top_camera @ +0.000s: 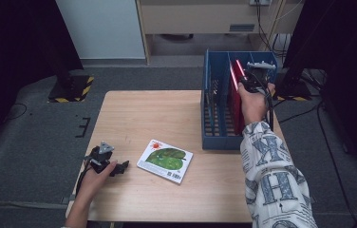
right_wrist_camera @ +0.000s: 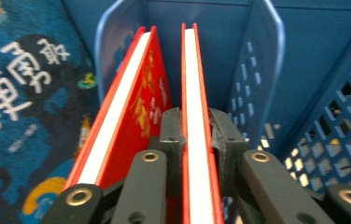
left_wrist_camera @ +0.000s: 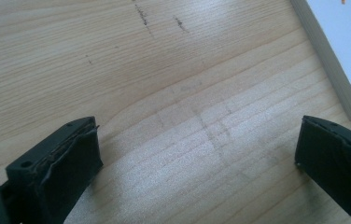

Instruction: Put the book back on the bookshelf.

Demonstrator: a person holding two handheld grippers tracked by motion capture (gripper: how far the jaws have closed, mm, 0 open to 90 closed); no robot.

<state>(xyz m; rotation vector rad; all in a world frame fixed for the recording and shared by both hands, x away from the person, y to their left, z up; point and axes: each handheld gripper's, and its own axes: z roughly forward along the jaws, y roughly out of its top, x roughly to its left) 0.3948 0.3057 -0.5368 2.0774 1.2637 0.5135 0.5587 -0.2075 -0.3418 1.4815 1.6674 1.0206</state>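
I'm slotting a red book [right_wrist_camera: 197, 116] into the blue rack [top_camera: 217, 137] at the tabletop's [top_camera: 134, 111] far right; my right claw [right_wrist_camera: 197, 135] is pinched on its spine edge, beside another red book [right_wrist_camera: 122, 107]. Next I'd judge: release and back out straight. My left claw [left_wrist_camera: 197, 163] rests wide open, empty, near the green book [top_camera: 164, 160]

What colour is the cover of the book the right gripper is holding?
Red, with white page edges; the book in the right gripper shows best in the right gripper view.
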